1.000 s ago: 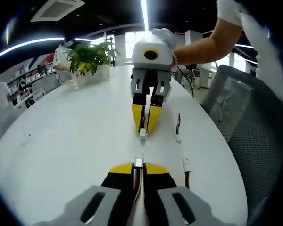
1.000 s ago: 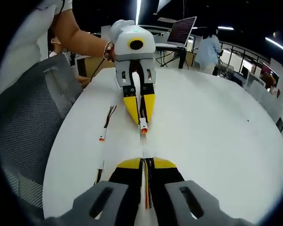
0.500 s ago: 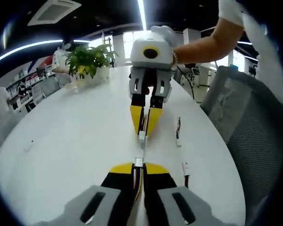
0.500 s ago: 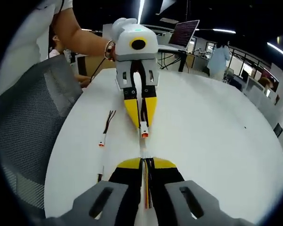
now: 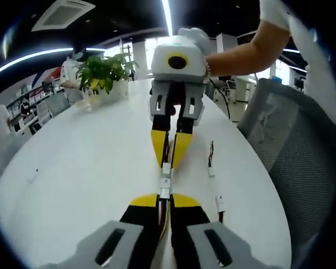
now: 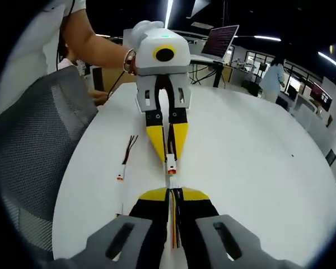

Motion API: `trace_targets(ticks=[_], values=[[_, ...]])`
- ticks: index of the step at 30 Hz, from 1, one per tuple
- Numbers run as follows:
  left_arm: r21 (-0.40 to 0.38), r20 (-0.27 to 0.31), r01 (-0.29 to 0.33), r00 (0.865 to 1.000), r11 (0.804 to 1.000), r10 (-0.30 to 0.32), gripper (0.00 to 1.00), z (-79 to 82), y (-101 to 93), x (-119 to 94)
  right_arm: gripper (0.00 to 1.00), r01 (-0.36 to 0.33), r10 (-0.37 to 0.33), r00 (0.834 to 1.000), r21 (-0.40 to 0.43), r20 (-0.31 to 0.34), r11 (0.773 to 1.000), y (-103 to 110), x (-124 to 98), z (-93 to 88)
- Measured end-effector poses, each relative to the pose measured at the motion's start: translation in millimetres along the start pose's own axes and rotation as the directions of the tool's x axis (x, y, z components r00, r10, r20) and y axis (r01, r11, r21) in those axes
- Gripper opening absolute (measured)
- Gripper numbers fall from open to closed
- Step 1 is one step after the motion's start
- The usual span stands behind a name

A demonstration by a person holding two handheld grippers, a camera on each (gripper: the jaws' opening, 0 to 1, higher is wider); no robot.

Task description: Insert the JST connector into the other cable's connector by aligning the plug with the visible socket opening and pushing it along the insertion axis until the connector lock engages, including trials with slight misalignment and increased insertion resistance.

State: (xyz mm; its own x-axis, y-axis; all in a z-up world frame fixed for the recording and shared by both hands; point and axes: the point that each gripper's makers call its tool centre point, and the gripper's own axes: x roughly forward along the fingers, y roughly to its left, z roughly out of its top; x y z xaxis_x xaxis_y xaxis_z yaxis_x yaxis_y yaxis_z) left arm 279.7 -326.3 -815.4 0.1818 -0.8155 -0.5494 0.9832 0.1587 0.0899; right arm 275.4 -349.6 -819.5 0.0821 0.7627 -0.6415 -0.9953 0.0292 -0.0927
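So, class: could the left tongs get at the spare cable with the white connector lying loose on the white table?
Probably not yet: the left tongs are shut on a multicoloured cable, though the spare cable lies unobstructed.

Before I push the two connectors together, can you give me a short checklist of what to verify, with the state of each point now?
1. Left tongs shut on their cable: ok.
2. Right tongs shut on their cable: ok.
3. Plug and socket connector on one line in the left gripper view: ok, roughly.
4. Same line in the right gripper view: ok.
5. Connectors already touching or seated: cannot tell, the gap is too small to read.
6. Spare cables on the table lie beside the path, not across it: ok.
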Motion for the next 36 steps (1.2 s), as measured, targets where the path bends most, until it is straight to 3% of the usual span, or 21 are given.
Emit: trace_targets(ticks=[15, 36], values=[[-0.006, 0.008, -0.005, 1.000, 1.000, 0.005, 0.01, 1.3, 0.5, 3.5, 0.03, 0.006, -0.006, 1.000, -0.002, 0.001, 1.000, -1.4, 2.7, 1.5], [0.020, -0.033, 0.004, 0.999, 1.000, -0.003, 0.00, -3.8, 0.0, 9.9, 0.03, -0.013, 0.011, 0.999, -0.039, -0.033, 0.999, -0.3, 11.0, 2.3]])
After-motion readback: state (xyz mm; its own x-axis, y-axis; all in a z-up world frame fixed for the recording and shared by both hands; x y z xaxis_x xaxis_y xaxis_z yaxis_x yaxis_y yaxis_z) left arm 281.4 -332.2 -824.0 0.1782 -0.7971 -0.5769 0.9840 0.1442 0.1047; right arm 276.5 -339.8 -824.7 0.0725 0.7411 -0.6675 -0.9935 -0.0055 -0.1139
